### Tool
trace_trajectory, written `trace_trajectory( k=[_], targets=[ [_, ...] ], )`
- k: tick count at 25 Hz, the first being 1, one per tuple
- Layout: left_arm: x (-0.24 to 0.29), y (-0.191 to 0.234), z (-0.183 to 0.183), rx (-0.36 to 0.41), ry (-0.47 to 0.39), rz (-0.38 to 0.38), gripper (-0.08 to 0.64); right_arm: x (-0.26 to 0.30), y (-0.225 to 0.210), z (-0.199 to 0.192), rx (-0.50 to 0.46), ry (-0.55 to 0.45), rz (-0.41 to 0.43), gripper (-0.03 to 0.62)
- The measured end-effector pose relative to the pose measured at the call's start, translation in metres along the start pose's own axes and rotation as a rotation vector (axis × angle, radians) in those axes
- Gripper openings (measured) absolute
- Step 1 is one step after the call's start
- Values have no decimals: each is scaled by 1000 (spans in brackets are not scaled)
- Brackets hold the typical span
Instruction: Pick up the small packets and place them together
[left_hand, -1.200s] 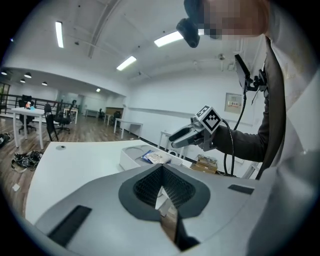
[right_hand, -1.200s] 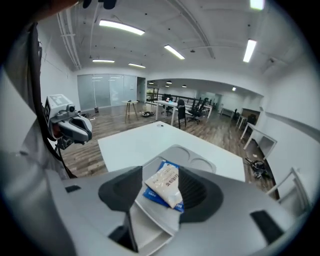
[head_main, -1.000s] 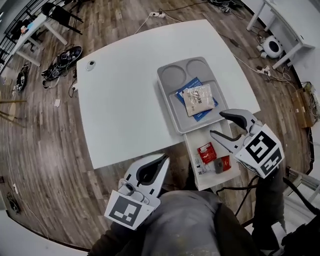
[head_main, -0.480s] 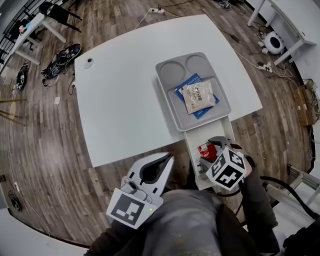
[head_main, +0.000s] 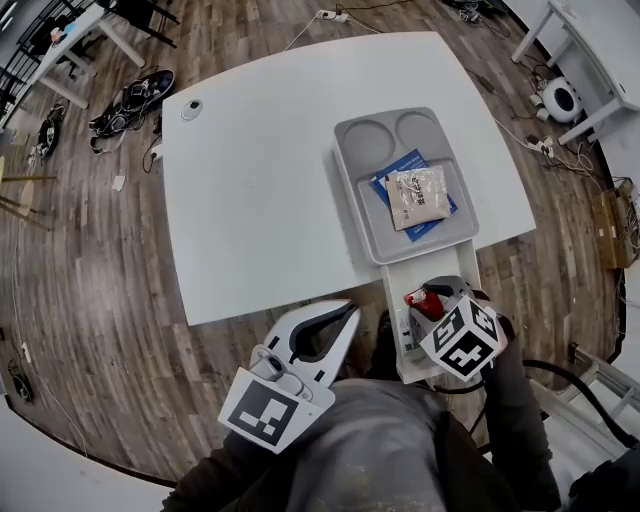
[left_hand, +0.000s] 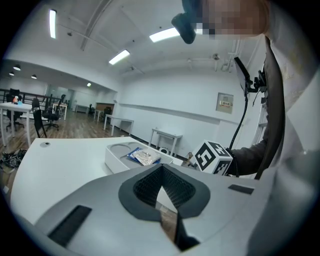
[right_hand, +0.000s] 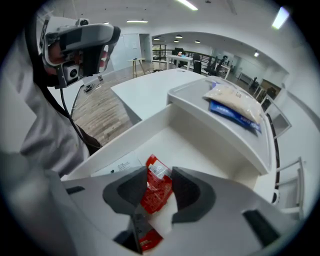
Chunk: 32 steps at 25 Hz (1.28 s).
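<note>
– Worktop (head_main: 260, 200) is taken first: white, with a grey tray (head_main: 350, 190) set toward its 4 o'clock side and a white box (head_main: 393, 292) butted against the edge at 5 o'clock. What is carried where?

– In the tray, a beige packet (head_main: 418, 196) is laid over a blue packet (head_main: 396, 178). In the box, a red packet (right_hand: 156, 187) is found, with a white slip (right_hand: 117, 164) lying at its 9 o'clock in the right gripper view.

– How are the jaws set?

– The left gripper (left_hand: 160, 167) is held off the worktop at about 6 o'clock in the head view, with its jaws together and nothing between them. The right gripper (right_hand: 159, 172) is pointed steeply down into the box. Its jaws have just been closing, and the red packet appears to be pinched between the pads.

– How is that packet judged to handle?

– It is expected to be light, thin and crinkly, with a slick wrapper that may slide or buckle. It is best taken across the flat middle rather than by a sealed edge, and only a gentle squeeze should be needed.
</note>
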<state>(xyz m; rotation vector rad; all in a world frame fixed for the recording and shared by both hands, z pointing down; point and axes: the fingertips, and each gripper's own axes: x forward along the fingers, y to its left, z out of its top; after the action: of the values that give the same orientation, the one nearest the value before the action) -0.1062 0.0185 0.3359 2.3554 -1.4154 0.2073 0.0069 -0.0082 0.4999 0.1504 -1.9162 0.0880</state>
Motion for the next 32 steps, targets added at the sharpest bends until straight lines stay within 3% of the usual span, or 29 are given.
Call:
trace_trajectory(
  k=[2, 7, 12, 17, 20, 24, 27, 32],
  targets=[
    [0, 0, 0, 3, -2, -1, 2, 0, -4, 2, 11, -15, -24, 77],
    [0, -2, 1, 16, -10, -1, 2, -12, -5, 11, 25, -67, -19, 71],
    [1, -3, 2, 35, -32, -1, 2, -53, -10, 40, 58, -222, -12, 71],
    [-5, 4, 16, 34, -56, 25, 2, -106, -65, 84, 72, -363, -143, 71],
    [-14, 16, 16, 21, -66, 59, 2, -107, -106, 106, 49, -371, -236, 72],
    [-28, 31, 10, -15, -58, 119, 2, -88, -137, 125, 43, -355, -274, 72],
    [-34, 40, 5, -42, -49, 151, 2, -73, -142, 131, 34, -334, -245, 86],
    [-38, 46, 0, -60, -47, 166, 2, -61, -134, 134, 23, -324, -189, 171]
  ],
)
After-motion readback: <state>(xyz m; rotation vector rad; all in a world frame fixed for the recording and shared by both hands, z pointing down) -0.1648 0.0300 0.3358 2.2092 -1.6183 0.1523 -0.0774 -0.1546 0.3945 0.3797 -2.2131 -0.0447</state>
